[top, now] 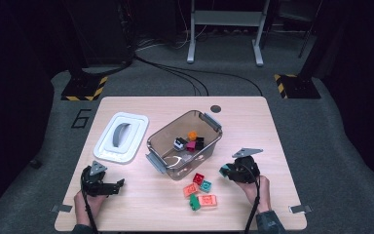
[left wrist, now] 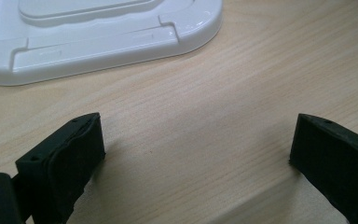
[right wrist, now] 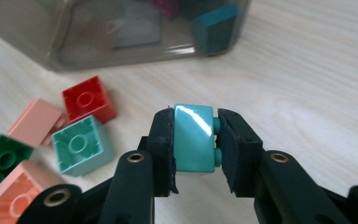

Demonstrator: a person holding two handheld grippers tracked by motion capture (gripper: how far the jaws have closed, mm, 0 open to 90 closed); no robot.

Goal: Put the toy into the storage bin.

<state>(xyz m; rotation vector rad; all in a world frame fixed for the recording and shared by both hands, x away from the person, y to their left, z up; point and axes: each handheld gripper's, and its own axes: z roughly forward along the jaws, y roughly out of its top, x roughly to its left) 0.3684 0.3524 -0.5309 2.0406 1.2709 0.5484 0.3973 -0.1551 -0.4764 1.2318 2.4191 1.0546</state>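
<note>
Pale wood-grain worktop [top: 253,126], rectangular with rounded corners, standing on grey floor. Small dark round disc [top: 215,108] near the far edge, about midway along. White container lid [top: 121,137] with a grey handle, lying flat toward the left edge. Clear, smoke-tinted plastic bin [top: 185,144] with grey latches, set at an angle near the centre. Loose toy bricks close to the near edge, just right of centre: red brick [top: 198,178], teal brick [top: 206,185], two salmon-pink bricks [top: 190,189], green brick [top: 195,204]. Strips of tape [top: 298,208] at both near corners.

Black right claw [right wrist: 196,140] has brass-ringed screw holes, 2 padded jaws.
</note>
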